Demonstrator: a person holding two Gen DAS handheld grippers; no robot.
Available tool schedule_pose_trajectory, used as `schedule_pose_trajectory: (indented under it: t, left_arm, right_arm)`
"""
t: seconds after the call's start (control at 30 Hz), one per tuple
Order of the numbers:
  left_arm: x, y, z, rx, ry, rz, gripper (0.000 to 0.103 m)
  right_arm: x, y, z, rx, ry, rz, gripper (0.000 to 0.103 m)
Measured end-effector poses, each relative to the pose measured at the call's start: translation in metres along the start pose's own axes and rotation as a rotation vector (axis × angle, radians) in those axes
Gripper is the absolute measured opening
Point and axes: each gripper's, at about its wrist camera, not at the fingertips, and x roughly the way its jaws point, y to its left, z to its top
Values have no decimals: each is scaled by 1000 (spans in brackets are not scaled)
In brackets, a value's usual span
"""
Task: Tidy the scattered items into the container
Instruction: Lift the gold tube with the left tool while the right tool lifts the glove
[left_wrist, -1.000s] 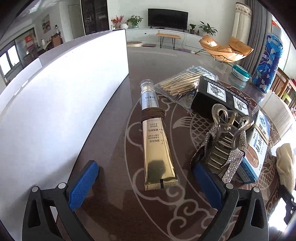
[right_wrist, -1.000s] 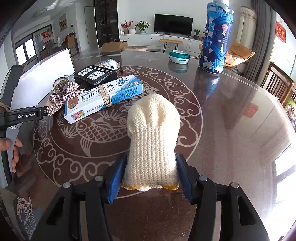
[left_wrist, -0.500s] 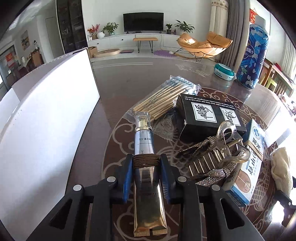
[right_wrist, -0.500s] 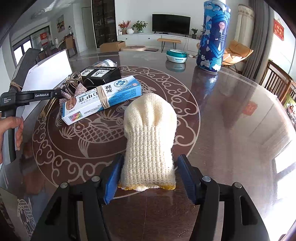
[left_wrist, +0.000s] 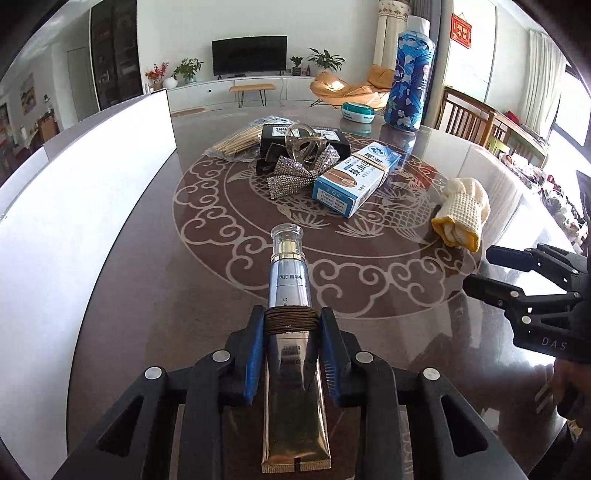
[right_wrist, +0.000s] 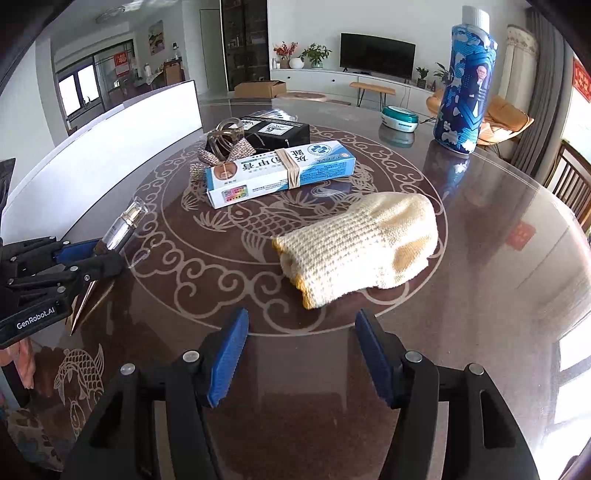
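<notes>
Left wrist view: the left gripper (left_wrist: 291, 334) has its blue pads pinching a gold and silver cosmetic tube (left_wrist: 290, 295) across a band of brown cord at its middle. The tube's long axis runs straight ahead along the fingers, clear cap toward the centre of the frame, crimped gold end at the bottom edge. The white container (left_wrist: 81, 192) fills the left side of this frame, so the held tube lies just to the right of its wall and the carry goes leftward.

Right wrist view: the right gripper (right_wrist: 299, 354) sits at the bottom centre with its fingers spread and nothing between them. A cream knitted glove (right_wrist: 358, 243) lies on the glass table (right_wrist: 498, 295) just above and right of the fingers, long axis slanting from lower left to upper right. This gripper is much the nearer to the glove. A blue and white box (right_wrist: 280, 173) lies farther off, toward the upper middle
</notes>
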Motion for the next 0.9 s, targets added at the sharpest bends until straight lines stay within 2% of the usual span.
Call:
schedule_pose_trajectory:
  t: [0.07, 0.13, 0.17, 0.2, 0.23, 0.27, 0.3, 0.37, 0.43, 0.57, 0.6, 0.73, 0.77, 0.8, 0.9]
  left_arm:
    - [0, 1, 1, -20, 0, 0, 30]
    - [2, -3, 2, -13, 2, 4, 32]
    - [3, -5, 3, -3, 3, 4, 34]
    - [5, -9, 4, 11, 6, 2, 40]
    - [6, -12, 4, 29, 11, 8, 51]
    - [7, -15, 4, 41, 19, 31, 68]
    - [9, -15, 4, 38, 26, 48, 70]
    - [9, -9, 5, 10, 28, 39, 71]
    - [9, -7, 5, -3, 28, 48, 70]
    - [9, -7, 4, 3, 29, 59, 71]
    - [9, -7, 4, 3, 29, 59, 71]
    - [9, -7, 4, 2, 29, 59, 72]
    - [9, -7, 4, 2, 29, 59, 72]
    - [9, -7, 4, 2, 29, 59, 72]
    - [9, -7, 4, 2, 29, 59, 71]
  right_arm:
    - [-2, 8, -3, 0, -3, -11, 63]
    - [-4, 9, -4, 6, -8, -52, 77]
    - [-5, 7, -4, 16, -13, -68, 90]
    - [-7, 3, -4, 38, -24, -70, 96]
    - [-10, -4, -5, 69, -37, -62, 97]
    - [-14, -13, -7, 115, -52, -46, 97]
    - [-18, -25, -9, 180, -72, -14, 97]
    - [-22, -53, -14, 329, -116, 65, 97]
    - [-17, -75, -9, 428, -113, 77, 97]
    - [5, -92, 17, 508, -76, 76, 98]
    - [12, -91, 24, 516, -65, 78, 103]
    - [35, -76, 50, 470, -44, 17, 103]
    - [40, -67, 57, 416, -36, 17, 99]
    - [46, -54, 64, 332, -24, 16, 89]
    - [50, -4, 68, 38, -8, 49, 82]
